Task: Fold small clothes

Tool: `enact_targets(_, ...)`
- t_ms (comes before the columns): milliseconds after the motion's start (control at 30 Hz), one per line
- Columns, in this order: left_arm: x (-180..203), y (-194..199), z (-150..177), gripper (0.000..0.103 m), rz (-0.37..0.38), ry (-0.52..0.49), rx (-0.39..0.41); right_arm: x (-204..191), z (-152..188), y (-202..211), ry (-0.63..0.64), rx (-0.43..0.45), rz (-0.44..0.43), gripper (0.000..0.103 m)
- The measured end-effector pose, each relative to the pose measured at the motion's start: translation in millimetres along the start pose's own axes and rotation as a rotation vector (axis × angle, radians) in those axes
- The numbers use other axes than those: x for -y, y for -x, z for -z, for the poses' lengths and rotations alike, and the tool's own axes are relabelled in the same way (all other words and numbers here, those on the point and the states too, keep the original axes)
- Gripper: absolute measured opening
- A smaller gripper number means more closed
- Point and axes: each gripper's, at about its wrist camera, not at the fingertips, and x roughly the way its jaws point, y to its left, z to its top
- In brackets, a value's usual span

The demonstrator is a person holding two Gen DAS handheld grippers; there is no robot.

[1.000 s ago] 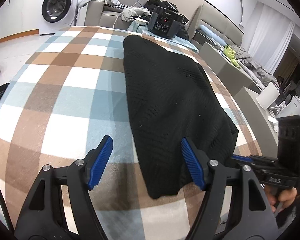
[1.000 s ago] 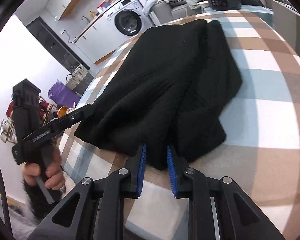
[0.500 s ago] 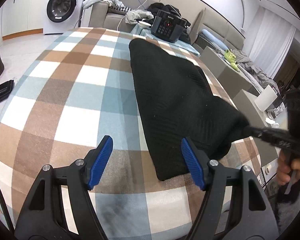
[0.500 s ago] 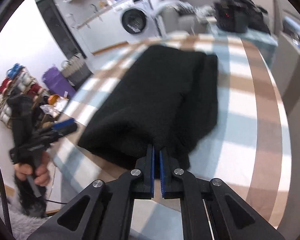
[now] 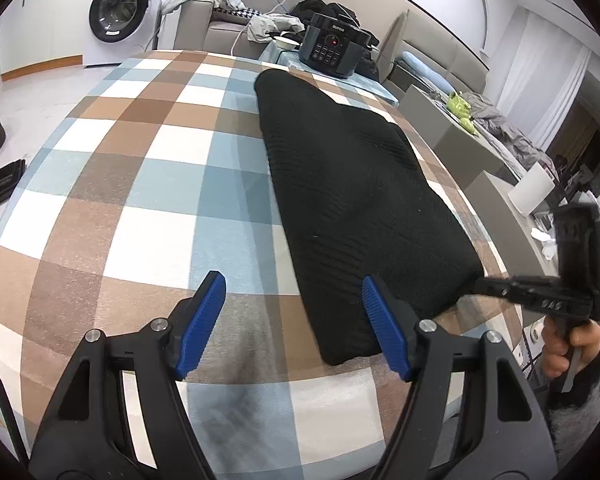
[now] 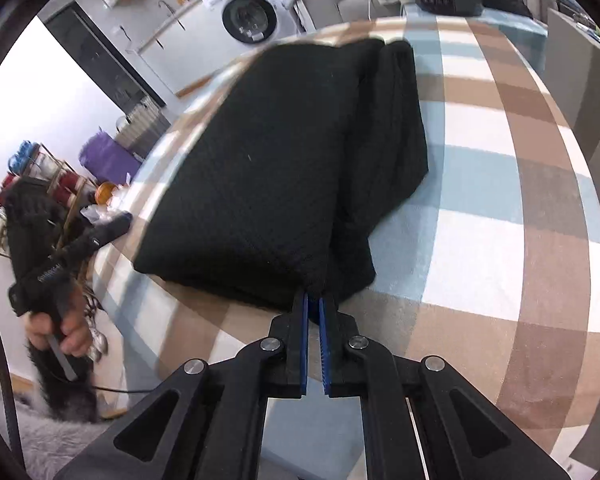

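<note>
Since a second ago the right gripper (image 6: 314, 304) has closed its blue-padded jaws onto the near corner of the black knitted garment (image 6: 276, 168) and drawn that corner up, so the cloth now rises in a taut ridge from the checked brown, blue and white tablecloth (image 6: 500, 208) instead of lying flat. From the left wrist camera, the left gripper (image 5: 296, 320) hangs over the near part of the cloth-covered table with its jaws standing wide apart and nothing between them, exactly as before; its right pad (image 5: 384, 336) is just beside the garment's (image 5: 360, 192) near left edge, and whether they touch cannot be told. At the right edge of this view the other gripper (image 5: 478, 284) pinches the garment's near right corner, held by a hand (image 5: 568, 344). From the right wrist camera, the pads are nearly together with a fold of black knit caught at their tips, and the garment stretches away toward the far table edge, its right side sagging in a loose fold onto the tablecloth. The left gripper (image 6: 116, 224) shows at the left, held in a hand (image 6: 60, 332) beyond the table's edge.
</note>
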Motion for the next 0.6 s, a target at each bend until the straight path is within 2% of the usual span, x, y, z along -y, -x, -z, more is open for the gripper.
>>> enact_targets(100,8.4,-3.9,1.4,0.068,0.022,-0.015,-0.006,2.3,6.7,14.5,-0.026,0.063,-0.040,0.018)
enact_targets(233,20.6,-22.6,3.4,0.068,0.028,-0.043,-0.038,4.8,18.3,12.7,-0.064,0.101,-0.076,0.020)
enact_targets(367,26.1,-39.6,4.3,0.068,0.026,-0.059,-0.072,-3.1,16.8,-1.7,-0.010,0.112,-0.022,0.022)
enact_targets(500,22.3,-47.8,0.6,0.068,0.013,-0.049,-0.085,-7.0,18.3,-1.6,0.013,0.103,-0.011,0.027)
enact_targets(600,20.9,-54.5,-0.1,0.068,-0.013,-0.057,-0.100,5.6,27.2,7.6,-0.091,0.121,-0.054,0.029)
